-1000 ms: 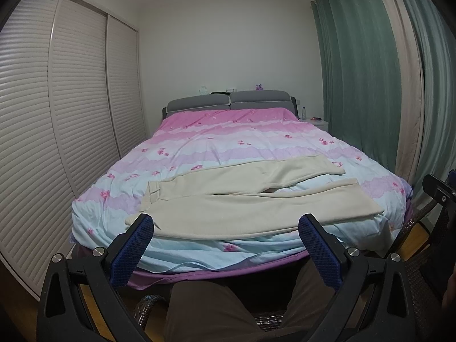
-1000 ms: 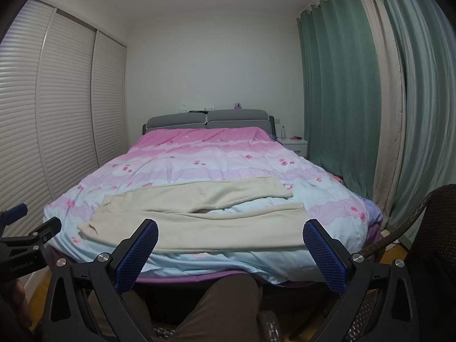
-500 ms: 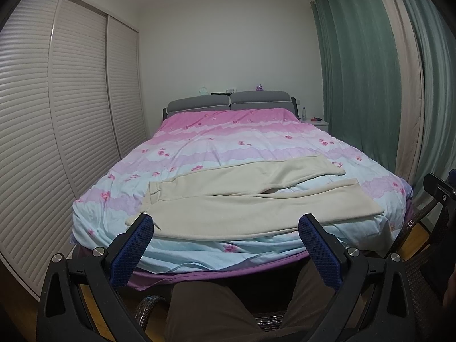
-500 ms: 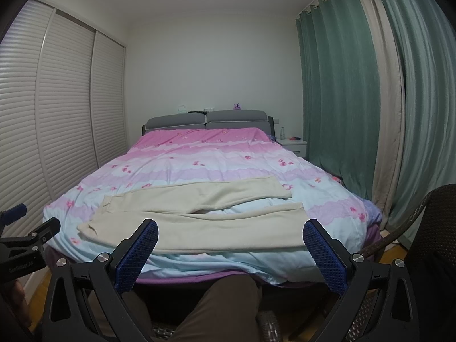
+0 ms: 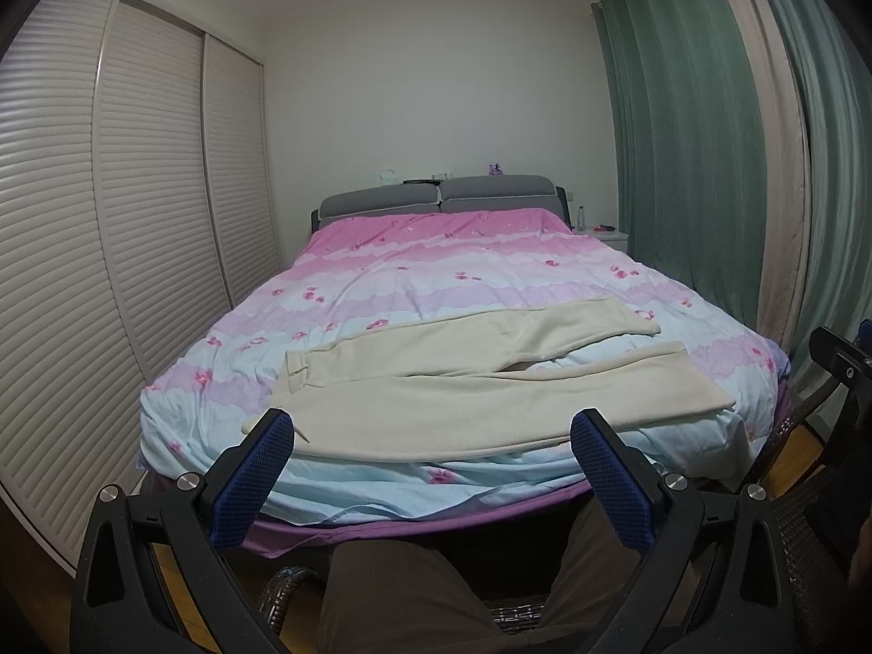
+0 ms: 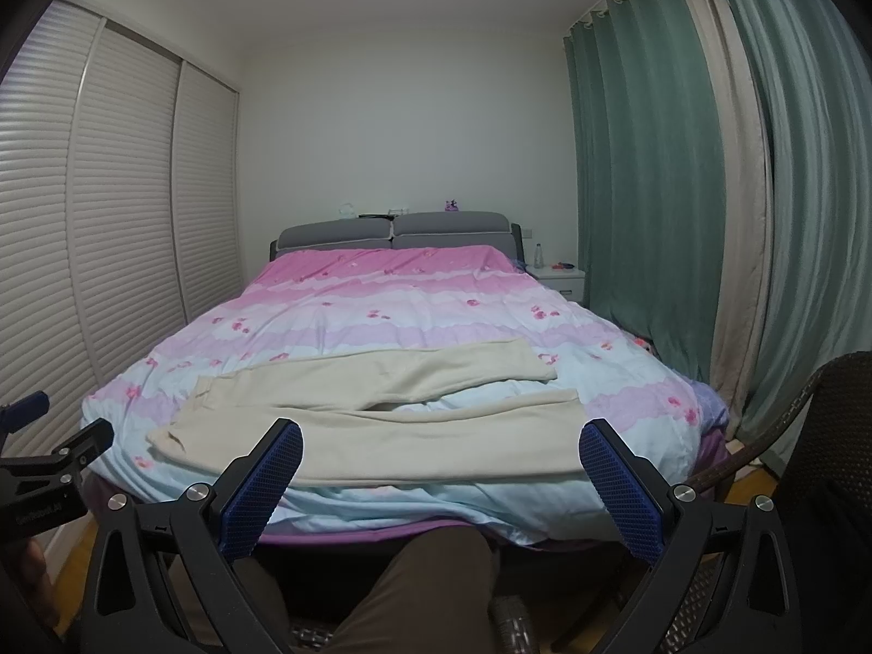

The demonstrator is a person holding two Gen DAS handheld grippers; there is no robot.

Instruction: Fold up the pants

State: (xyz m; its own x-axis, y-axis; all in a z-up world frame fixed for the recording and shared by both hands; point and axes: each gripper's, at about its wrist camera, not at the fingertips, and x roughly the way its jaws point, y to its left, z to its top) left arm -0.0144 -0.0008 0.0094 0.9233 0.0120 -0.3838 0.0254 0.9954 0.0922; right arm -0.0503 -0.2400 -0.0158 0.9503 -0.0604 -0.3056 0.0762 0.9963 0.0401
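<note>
Cream pants laid flat across the foot of a bed, both claws held spread before it.

The bed [image 5: 490, 272] is covered by a pink, lilac and blue quilt [image 6: 381, 316]. The pants [image 5: 490, 381] are spread crosswise on the quilt near its front edge, waist to the left, legs parted to the right. The left claw [image 5: 433, 468] and right claw [image 6: 440, 477] are held wide apart, short of the bed, with nothing gripped.

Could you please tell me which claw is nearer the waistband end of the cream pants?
Left. The left claw hovers near the cream fabric pants waistband; the right claw hovers toward the cuffs.
</note>
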